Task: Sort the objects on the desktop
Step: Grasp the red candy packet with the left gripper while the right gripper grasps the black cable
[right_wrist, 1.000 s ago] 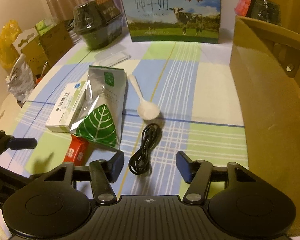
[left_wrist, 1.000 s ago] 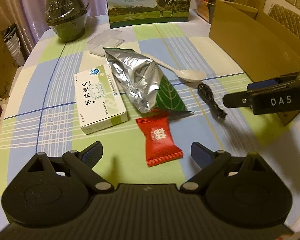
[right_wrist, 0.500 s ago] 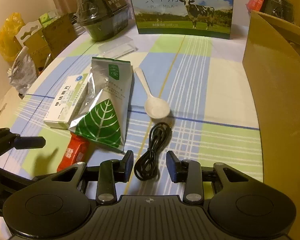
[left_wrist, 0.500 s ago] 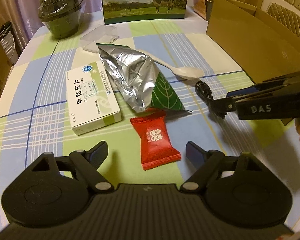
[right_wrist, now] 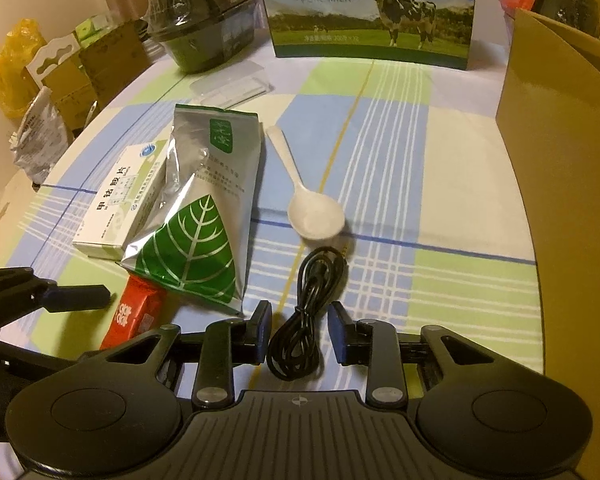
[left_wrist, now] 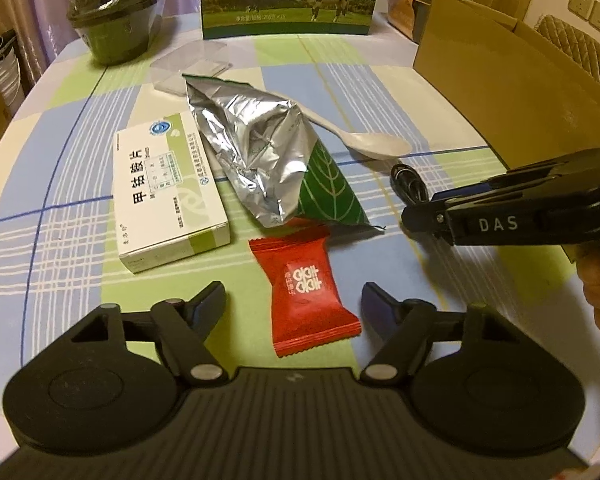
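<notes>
My left gripper (left_wrist: pixel 293 300) is matte black plastic: two round domed housings, angled link arms with silver pivot screws, dark blue pads on the fingertips (left_wrist: pixel 374 300). My right gripper (right_wrist: pixel 299 334) is built the same, a small cross mark on its ribbed centre plate. Its side carries white letters "DAS". Bare skin shows behind it.

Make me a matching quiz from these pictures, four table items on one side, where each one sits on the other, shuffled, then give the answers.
Column one:
1. black cable
2. red candy packet
3. white spoon
4. medicine box

Column two:
A. flat, left of the foil pouch
B. between the fingers of the right gripper
C. in front of the open left gripper
D. just beyond the cable, right of the pouch

Pairs: 1-B, 2-C, 3-D, 4-A
</notes>
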Available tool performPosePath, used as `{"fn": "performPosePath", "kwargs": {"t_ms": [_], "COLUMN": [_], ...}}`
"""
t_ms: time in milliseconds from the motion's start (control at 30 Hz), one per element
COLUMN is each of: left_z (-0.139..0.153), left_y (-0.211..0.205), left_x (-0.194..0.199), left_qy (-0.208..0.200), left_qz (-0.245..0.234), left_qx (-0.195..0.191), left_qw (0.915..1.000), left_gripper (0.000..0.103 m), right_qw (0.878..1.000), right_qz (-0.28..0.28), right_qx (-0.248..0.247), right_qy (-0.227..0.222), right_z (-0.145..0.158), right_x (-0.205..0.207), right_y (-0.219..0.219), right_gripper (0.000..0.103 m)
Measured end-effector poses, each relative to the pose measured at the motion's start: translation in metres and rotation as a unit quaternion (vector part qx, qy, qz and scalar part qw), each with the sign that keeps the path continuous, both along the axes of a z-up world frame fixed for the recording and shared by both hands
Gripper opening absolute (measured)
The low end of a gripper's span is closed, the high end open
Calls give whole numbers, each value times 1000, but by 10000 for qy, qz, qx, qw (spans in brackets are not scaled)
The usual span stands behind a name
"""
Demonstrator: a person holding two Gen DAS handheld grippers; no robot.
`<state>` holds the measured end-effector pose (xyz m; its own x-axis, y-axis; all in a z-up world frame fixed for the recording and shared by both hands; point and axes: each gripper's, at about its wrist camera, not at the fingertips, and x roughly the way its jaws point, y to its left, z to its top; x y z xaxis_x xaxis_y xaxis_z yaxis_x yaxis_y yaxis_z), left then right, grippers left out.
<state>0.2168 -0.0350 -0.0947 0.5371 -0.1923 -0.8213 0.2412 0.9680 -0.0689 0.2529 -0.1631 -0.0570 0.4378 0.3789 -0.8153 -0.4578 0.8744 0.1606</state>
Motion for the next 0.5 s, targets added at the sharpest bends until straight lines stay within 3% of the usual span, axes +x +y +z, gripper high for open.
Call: {"fn": "performPosePath", "kwargs": {"t_ms": [167, 400, 500], "left_z": [-3, 0, 0], "left_y": [-1, -3, -3], "left_x": [4, 4, 3], "left_qy": [11, -10, 16], "left_qz": [-44, -91, -133], "left_qx": [36, 149, 156], "left_qw": [10000, 9998, 9998], "left_gripper": [59, 29, 25], "right_qw": [10000, 9996, 9990], "right_qz": [-16, 119, 184], "right_qx": [48, -120, -255], "right_qy": [-37, -237, -310], "right_z": [-1, -3, -4], "right_x": [5, 6, 5], "right_y": [-1, 6, 10], "right_gripper": [28, 28, 23]}}
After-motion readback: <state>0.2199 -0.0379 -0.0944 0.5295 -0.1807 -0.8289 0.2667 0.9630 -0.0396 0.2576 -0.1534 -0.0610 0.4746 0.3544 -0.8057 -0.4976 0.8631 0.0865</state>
